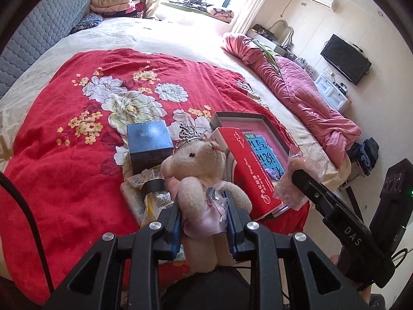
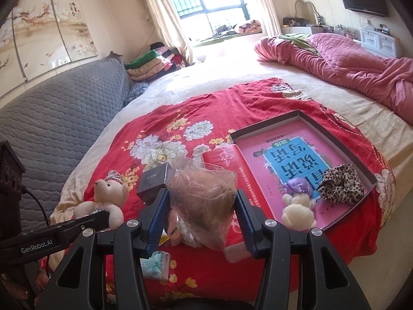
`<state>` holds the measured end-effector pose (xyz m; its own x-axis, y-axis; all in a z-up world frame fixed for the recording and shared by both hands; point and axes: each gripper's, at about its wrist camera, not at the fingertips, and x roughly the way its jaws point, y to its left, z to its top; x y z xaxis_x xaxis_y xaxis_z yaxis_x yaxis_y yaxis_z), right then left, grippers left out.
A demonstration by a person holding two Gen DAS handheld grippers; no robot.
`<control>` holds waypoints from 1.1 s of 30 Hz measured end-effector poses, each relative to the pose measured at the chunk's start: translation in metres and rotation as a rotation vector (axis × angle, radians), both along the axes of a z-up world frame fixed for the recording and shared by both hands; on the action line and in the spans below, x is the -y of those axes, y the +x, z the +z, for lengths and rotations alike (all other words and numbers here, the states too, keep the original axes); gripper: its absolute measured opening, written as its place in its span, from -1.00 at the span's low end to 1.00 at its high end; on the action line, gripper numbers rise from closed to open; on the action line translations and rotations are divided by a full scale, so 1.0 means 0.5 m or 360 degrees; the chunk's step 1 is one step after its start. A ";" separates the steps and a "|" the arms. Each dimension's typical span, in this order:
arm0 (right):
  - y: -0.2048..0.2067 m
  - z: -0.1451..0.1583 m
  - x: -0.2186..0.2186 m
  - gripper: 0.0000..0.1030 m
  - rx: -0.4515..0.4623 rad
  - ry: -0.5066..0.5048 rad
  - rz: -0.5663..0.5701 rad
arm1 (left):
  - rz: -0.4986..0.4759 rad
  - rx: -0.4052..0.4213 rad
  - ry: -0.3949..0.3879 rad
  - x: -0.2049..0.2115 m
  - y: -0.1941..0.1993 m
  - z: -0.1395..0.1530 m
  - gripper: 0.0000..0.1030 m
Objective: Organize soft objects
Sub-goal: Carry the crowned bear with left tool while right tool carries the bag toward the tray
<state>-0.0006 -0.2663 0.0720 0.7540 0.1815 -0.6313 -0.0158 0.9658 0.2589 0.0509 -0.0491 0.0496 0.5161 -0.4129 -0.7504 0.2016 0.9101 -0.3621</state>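
Left claw (image 1: 204, 206) is clamped narrow around the waist of a small cream teddy bear (image 1: 201, 170) with a tiny crown, head up, legs dangling below the pads, clear of the red flowered blanket (image 1: 77, 142) on the bed. Under and behind it lie a dark blue box (image 1: 149, 142), some crinkled packets (image 1: 144, 193) and a red carton (image 1: 247, 170).

Moving right, the right claw (image 2: 204, 201) holds a crumpled clear plastic bag (image 2: 204, 180) with something pinkish and soft inside; its pads sit fairly wide apart, pressing the bag's sides, and the bag is also lifted off the blanket.

Further right is the shallow grey tray (image 2: 371, 170) with a pink book cover as its floor. A second little bear with a purple bow (image 2: 296, 201) and a leopard-print scrunchie (image 2: 340, 186) already rest at its near end.

The tray looks like the collecting spot, and it lies ahead and to the right of both claws, its long side running away from the onlooker. The right claw is plainly the nearer one, just past the red carton from the tray's near left edge; the crowned bear would have to cross over the carton to get there.
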 end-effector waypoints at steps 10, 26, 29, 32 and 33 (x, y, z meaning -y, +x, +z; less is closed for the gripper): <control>-0.006 0.025 0.104 0.02 0.0083 -0.0065 -0.0185 | -0.0141 0.0029 0.0053 0.102 0.013 0.012 -0.46; -0.028 0.000 0.284 0.02 0.0052 0.0031 -0.0454 | -0.0330 0.0038 0.0086 0.245 0.044 0.006 -0.45; -0.029 -0.009 0.295 0.02 0.0038 0.0024 -0.0468 | -0.0365 0.0027 0.0084 0.272 0.054 0.001 -0.45; -0.027 -0.019 0.304 0.02 0.0022 0.0021 -0.0483 | -0.0415 0.0005 0.0080 0.305 0.064 -0.008 -0.45; -0.026 -0.023 0.307 0.02 0.0018 0.0026 -0.0489 | -0.0432 0.0002 0.0078 0.316 0.067 -0.010 -0.45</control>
<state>-0.0139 -0.4198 0.0606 0.7823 -0.0457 -0.6212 0.2731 0.9215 0.2762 0.0846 -0.2073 0.0446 0.3925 -0.4994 -0.7724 0.4410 0.8391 -0.3184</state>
